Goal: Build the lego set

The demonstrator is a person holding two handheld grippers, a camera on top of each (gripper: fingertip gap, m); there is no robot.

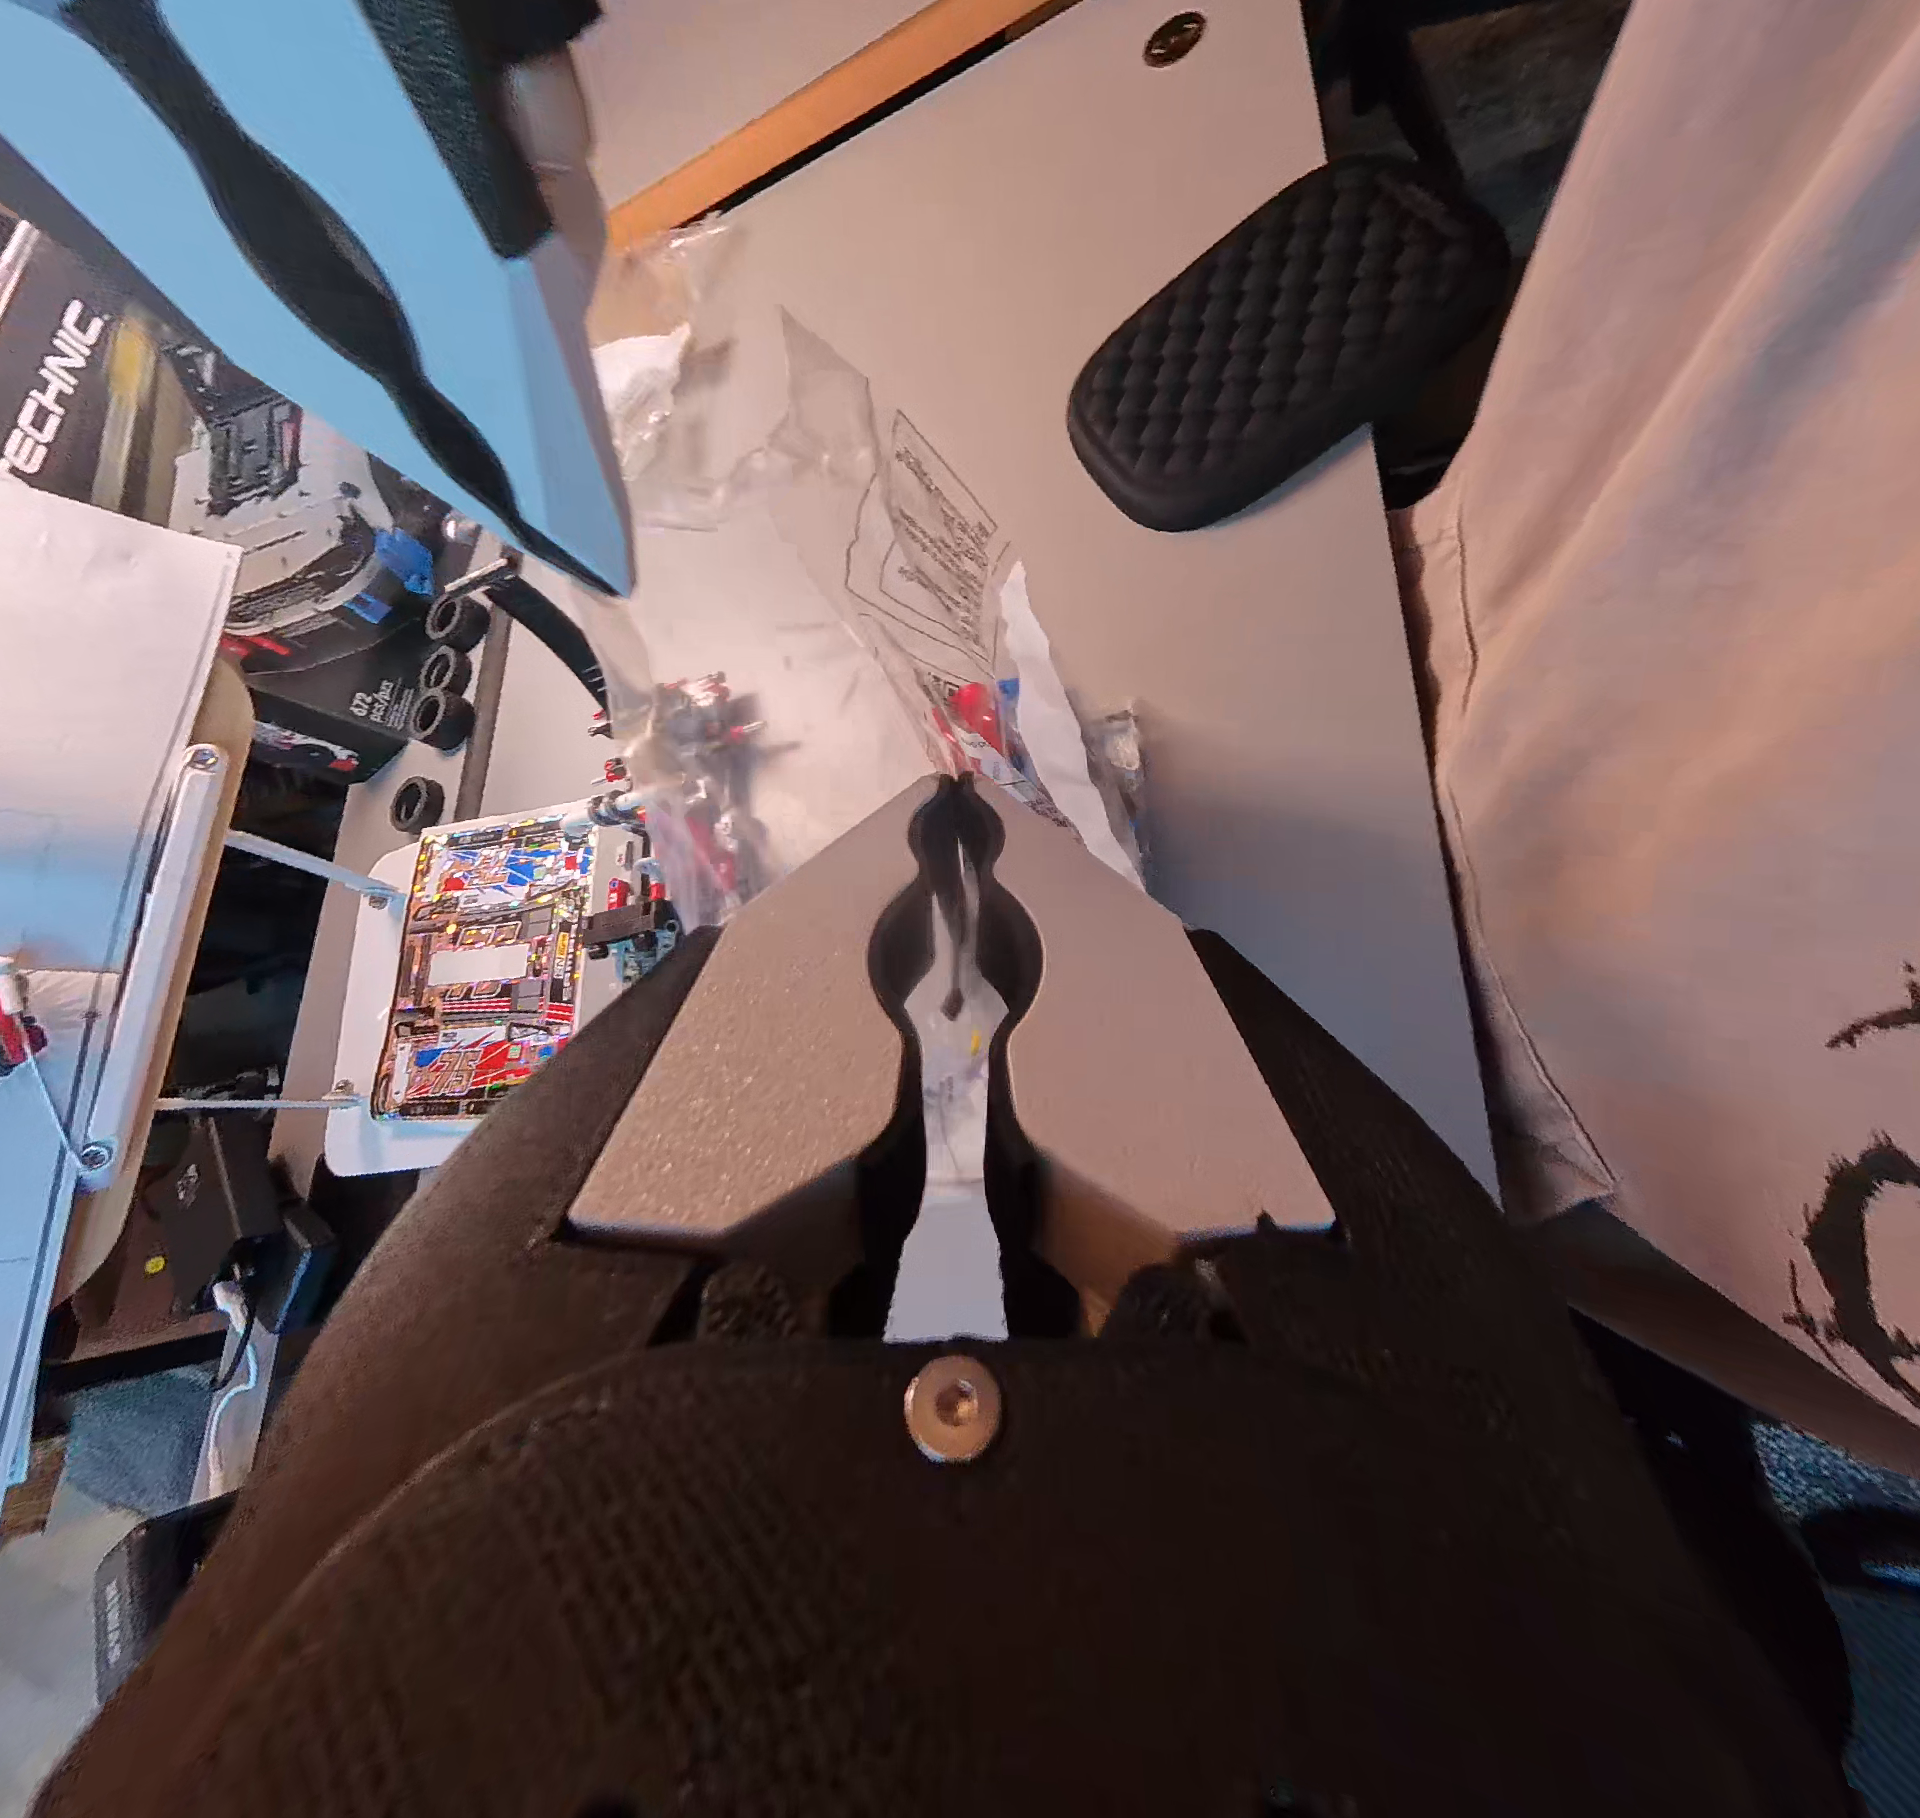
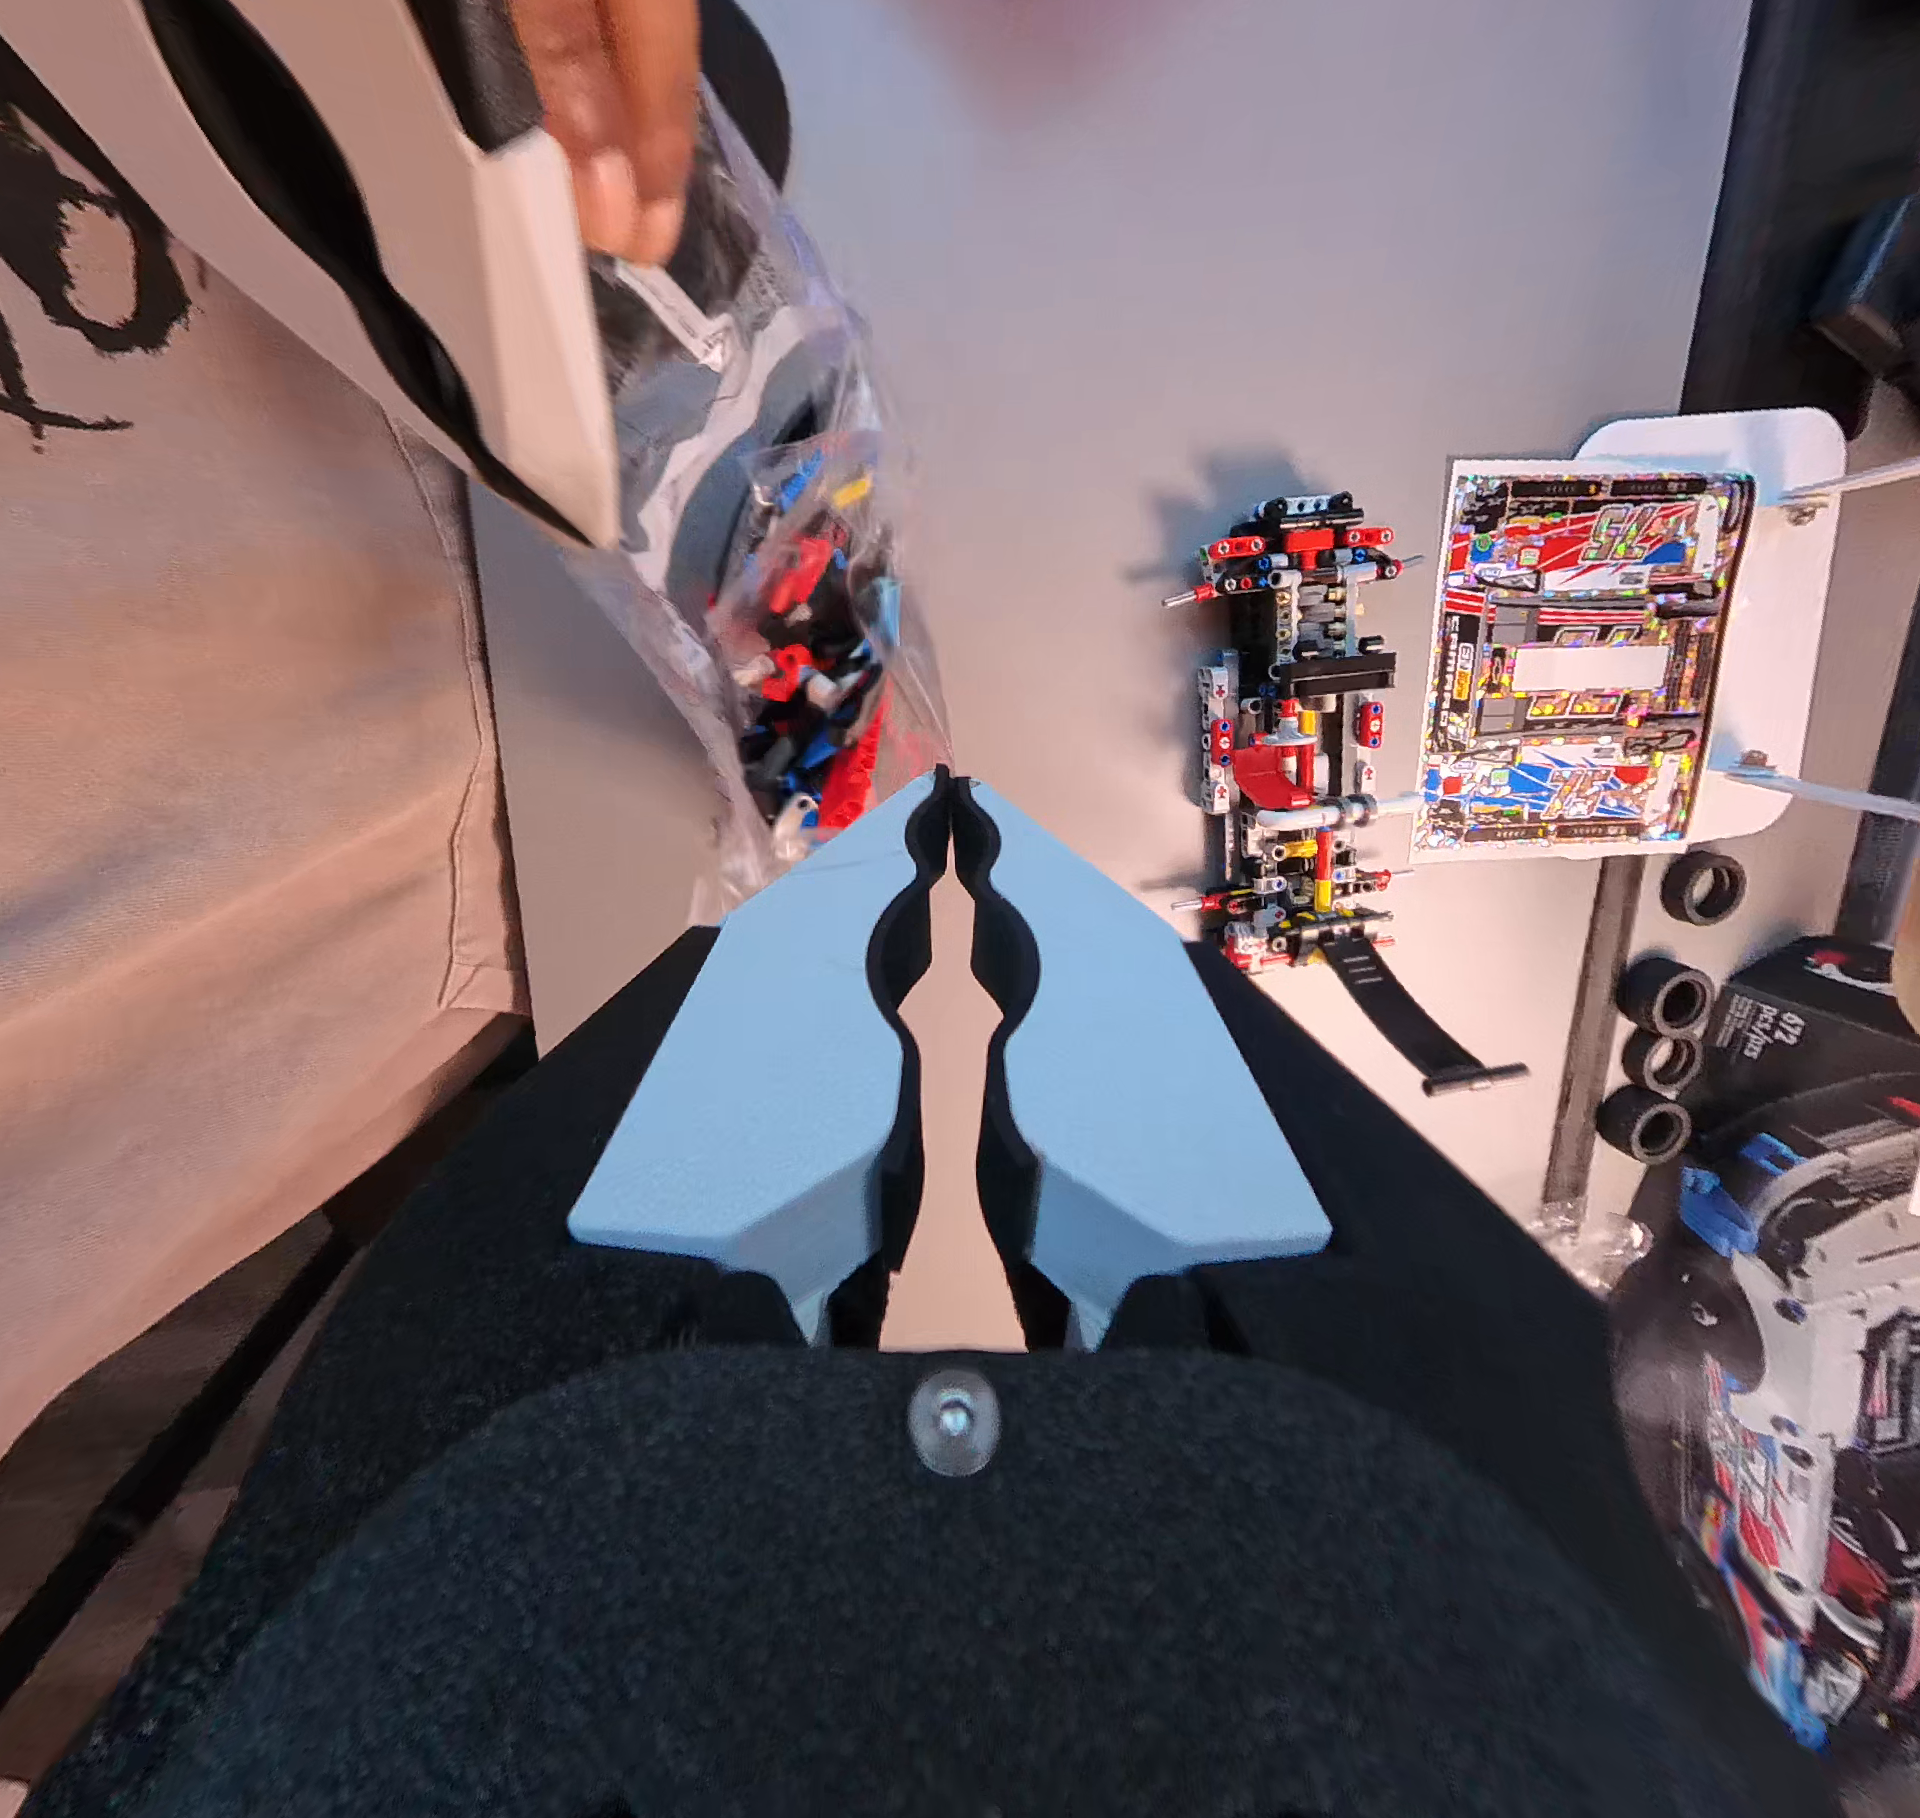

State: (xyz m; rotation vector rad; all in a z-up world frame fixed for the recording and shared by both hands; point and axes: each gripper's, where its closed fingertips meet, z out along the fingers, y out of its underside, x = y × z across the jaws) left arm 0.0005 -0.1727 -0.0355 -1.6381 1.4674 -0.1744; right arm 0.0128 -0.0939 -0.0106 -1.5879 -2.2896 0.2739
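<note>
Clear parts bag (image 2: pixel 800 625) stretched between both grippers: left gripper (image 1: pixel 956 781) fingers pinched on one edge, right gripper (image 2: pixel 954 781) fingers closed, probably on opposite corner. Bag's long axis runs gripper to gripper.

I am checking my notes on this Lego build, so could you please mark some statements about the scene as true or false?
1. Both hand-held grippers pinch the clear parts bag. True: left hand-held gripper, right hand-held gripper.
2. The bag is empty. False: it holds red, blue and black pieces.
3. The partly built chassis lies beside the sticker sheet. True.
4. The loose black tyres are mounted on the chassis. False: they lie apart on the table.
</note>
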